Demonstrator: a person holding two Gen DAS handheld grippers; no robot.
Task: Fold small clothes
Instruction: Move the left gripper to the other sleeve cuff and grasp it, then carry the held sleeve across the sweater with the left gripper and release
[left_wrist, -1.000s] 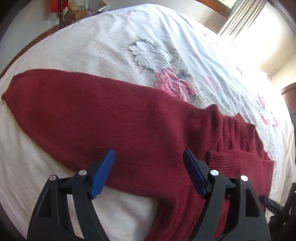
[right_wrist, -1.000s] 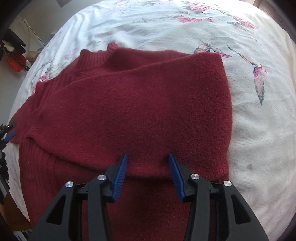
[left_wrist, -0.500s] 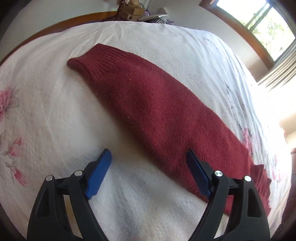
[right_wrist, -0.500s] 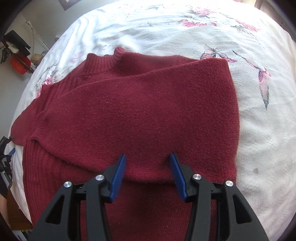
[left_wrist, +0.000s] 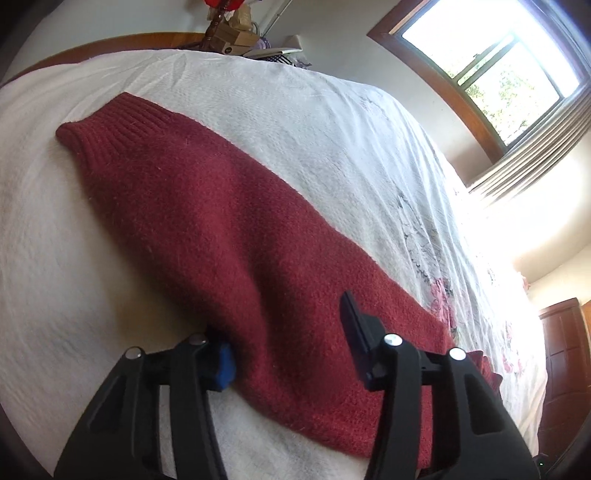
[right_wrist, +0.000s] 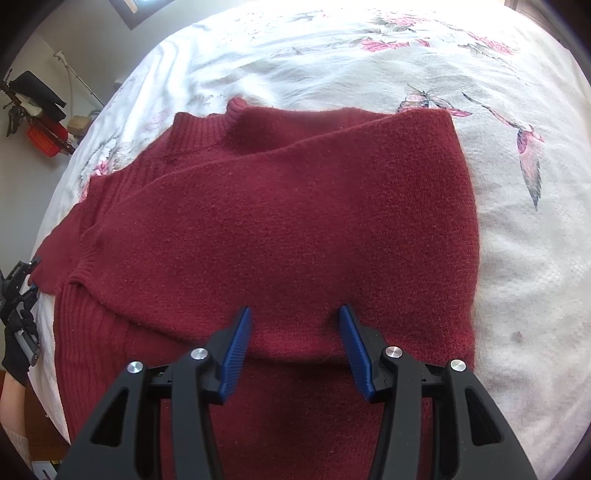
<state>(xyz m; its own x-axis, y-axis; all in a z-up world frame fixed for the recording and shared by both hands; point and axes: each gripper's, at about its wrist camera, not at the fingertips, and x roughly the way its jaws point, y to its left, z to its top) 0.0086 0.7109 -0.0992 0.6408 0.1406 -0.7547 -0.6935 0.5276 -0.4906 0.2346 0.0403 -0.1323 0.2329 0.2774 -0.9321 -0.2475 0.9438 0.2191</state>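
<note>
Sleeve (left_wrist: 207, 206) fold in hand: left gripper (left_wrist: 291, 347) fingers apart, straddling sleeve on bed (left_wrist: 332, 122). Right gripper (right_wrist: 295, 347) fingers apart over folded sweater (right_wrist: 280, 221). Next: clamp sleeve, carry across.

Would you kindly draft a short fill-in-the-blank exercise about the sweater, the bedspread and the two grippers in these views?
1. The sweater is dark ____ in colour.
2. The bedspread beneath it is white with a printed ____ pattern.
3. The left gripper straddles the outstretched ____ of the sweater.
4. The right gripper hovers with its jaws ____ above the folded body.

Missing words: red; floral; sleeve; open
</note>
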